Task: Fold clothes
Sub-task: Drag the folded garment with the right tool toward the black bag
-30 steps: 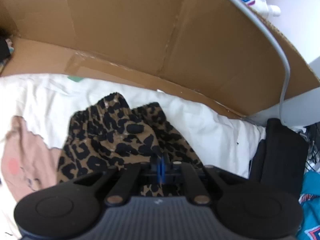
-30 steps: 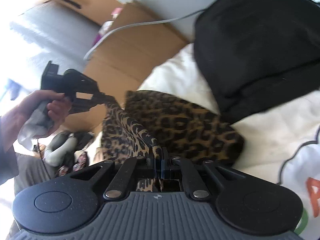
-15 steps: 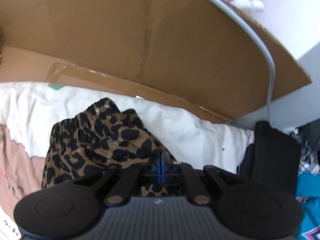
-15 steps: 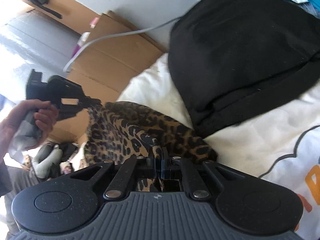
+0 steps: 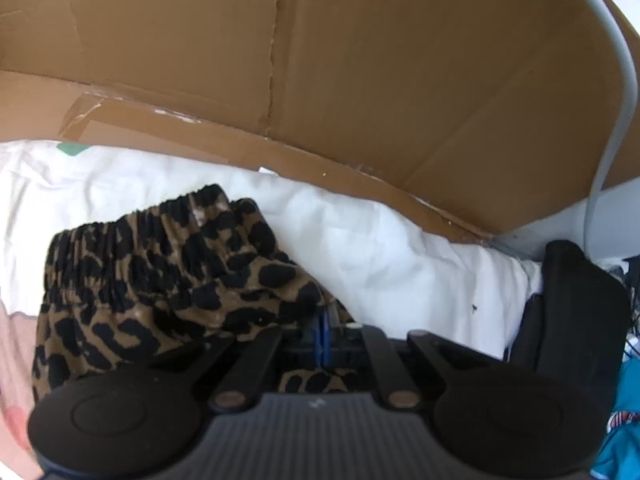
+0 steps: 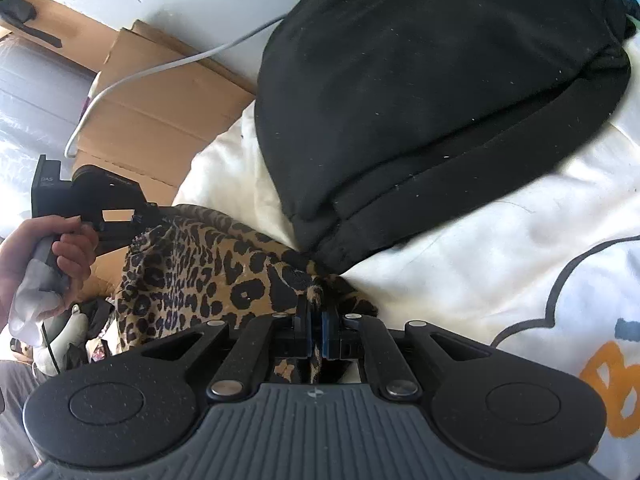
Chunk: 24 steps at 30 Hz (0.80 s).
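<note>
From the left wrist camera, the left gripper is clenched on a pinch of the leopard-print garment, which lies bunched on the white bedding just in front of the cardboard box. The elastic waistband is the part farthest from the camera and faces the box; it runs roughly left to right across the frame, so the garment's long axis probably runs away from the waistband, back under the tool. I judge the risk here to be the thin bite of cloth: if the pinch catches only one layer, the fold could drag open or skew as the cloth meets the bedding. The pink garment at the left edge lies touching the leopard cloth and could be caught under it.

From the right wrist camera, the right gripper is clamped on another edge of the same garment, and the left gripper, held in a hand, grips the far end. The cloth spans between the two tools, running from upper left to lower centre of this frame. The black garment lies on the bedding, touching the leopard cloth near the right tool; the fold may land partly on it and come out uneven. Whether the hanging part sits flat is hard to tell, since the tool body hides it.
</note>
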### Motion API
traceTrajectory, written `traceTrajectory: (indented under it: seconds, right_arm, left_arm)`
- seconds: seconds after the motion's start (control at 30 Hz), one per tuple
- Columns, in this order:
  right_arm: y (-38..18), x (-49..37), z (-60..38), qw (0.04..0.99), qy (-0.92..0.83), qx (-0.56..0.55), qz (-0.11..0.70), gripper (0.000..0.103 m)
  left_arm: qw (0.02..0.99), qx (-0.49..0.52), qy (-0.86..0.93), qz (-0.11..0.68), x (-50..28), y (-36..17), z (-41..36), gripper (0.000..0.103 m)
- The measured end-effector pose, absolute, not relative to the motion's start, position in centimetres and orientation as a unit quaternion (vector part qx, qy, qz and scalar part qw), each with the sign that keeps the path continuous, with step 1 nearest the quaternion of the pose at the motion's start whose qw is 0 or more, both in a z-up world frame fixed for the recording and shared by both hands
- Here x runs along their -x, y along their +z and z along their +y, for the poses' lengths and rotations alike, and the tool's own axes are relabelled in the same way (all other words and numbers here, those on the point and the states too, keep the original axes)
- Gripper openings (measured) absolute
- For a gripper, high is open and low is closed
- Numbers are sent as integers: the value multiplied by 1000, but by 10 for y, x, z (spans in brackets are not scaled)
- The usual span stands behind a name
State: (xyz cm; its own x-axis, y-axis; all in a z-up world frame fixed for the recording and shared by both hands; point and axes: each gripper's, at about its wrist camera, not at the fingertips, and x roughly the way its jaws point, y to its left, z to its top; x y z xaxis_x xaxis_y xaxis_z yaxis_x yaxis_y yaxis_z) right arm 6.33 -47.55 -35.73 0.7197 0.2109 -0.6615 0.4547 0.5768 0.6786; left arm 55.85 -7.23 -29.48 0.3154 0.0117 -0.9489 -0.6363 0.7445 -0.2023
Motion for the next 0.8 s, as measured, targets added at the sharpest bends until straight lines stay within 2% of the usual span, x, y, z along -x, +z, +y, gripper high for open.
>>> traceTrajectory:
  seconds: [0.33,0.47,0.6,0.8]
  right_arm:
    - [-346,-48,-472,824,-94,-437,348,3]
    - [-347,-45,-472,824,-94,-435,350,2]
    - [-342,-40,-474,823,-102,-435,352,4]
    - [-327,-24,-476,834,-134,-413,340,7]
  left_arm:
    - [769,299,184,534,-563,-296,-64,2]
    - [767,317,163,533,-563,-294,-60,12]
    - [783,310,130,523,-556,-269,-58,19]
    - [791,266,98,542,-533,-255,-74,19]
